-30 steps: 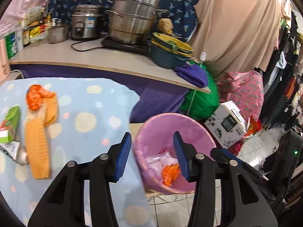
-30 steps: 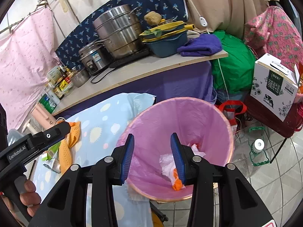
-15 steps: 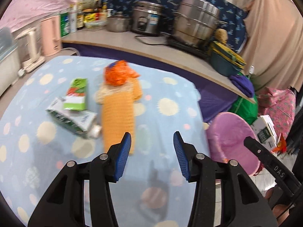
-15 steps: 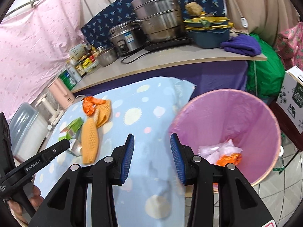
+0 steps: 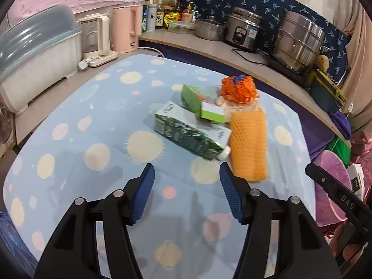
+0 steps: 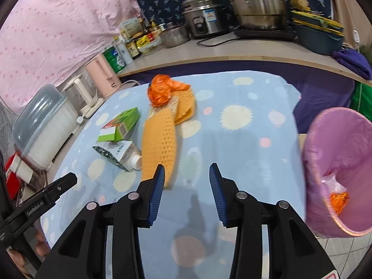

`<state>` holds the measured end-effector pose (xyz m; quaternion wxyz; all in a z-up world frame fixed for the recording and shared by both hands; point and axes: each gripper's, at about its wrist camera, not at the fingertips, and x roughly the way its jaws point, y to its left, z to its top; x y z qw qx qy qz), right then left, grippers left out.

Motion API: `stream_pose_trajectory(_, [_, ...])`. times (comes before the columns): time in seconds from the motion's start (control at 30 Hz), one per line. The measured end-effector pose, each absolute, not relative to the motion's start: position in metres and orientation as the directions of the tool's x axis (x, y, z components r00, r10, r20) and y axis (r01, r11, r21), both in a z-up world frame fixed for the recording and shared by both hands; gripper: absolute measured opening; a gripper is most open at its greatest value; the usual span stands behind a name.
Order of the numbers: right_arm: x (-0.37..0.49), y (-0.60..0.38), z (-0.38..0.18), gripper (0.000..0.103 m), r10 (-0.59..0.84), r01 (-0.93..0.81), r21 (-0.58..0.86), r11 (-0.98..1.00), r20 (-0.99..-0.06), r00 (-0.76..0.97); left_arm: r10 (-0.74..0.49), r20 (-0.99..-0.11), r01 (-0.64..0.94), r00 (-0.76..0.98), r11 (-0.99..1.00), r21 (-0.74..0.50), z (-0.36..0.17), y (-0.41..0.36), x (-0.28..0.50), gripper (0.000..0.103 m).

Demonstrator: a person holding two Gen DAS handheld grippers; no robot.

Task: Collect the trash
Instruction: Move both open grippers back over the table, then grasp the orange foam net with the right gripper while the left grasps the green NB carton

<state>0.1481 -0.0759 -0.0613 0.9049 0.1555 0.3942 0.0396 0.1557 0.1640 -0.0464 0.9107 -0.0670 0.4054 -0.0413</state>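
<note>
Above the green carton [image 5: 186, 132], left gripper [image 5: 186, 190] jaws just widened, empty.

The worktop [image 5: 69, 144] cloth is light blue with pale yellow suns and pink dots. On it lie a dark green carton [image 5: 188, 132], a bright green box [image 5: 202, 107], an orange net sleeve [image 5: 248, 144] and a crumpled orange wrapper [image 5: 238, 89]. The bin [image 6: 344, 162] is pink.
</note>
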Motion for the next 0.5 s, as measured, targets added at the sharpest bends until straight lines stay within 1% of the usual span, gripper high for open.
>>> stream_pose_trajectory(0.13, [0.167, -0.055, -0.069, 0.04, 0.215, 0.024, 0.309, 0.951, -0.714, 0.666, -0.122, -0.74, 0.0, 0.662, 0.987, -0.164, -0.052, 0.177, 0.158, 0.057])
stream_pose_trajectory(0.17, [0.171, -0.051, -0.071, 0.046, 0.218, 0.019, 0.307, 0.952, -0.717, 0.663, -0.122, -0.74, -0.003, 0.662, 0.986, -0.165, -0.053, 0.18, 0.158, 0.058])
stream_pose_trajectory(0.23, [0.179, -0.043, -0.073, 0.053, 0.218, 0.013, 0.301, 0.954, -0.718, 0.661, -0.113, -0.741, -0.011, 0.662, 0.987, -0.161, -0.054, 0.183, 0.161, 0.063])
stream_pose_trajectory(0.4, [0.199, -0.033, -0.082, 0.056, 0.216, 0.001, 0.284, 0.959, -0.733, 0.645, -0.106, -0.745, -0.03, 0.659, 0.986, -0.166, -0.06, 0.193, 0.167, 0.072])
stream_pose_trajectory(0.5, [0.212, -0.03, -0.09, 0.057, 0.211, 0.011, 0.28, 0.96, -0.747, 0.631, -0.108, -0.748, -0.037, 0.655, 0.984, -0.174, -0.062, 0.198, 0.172, 0.074])
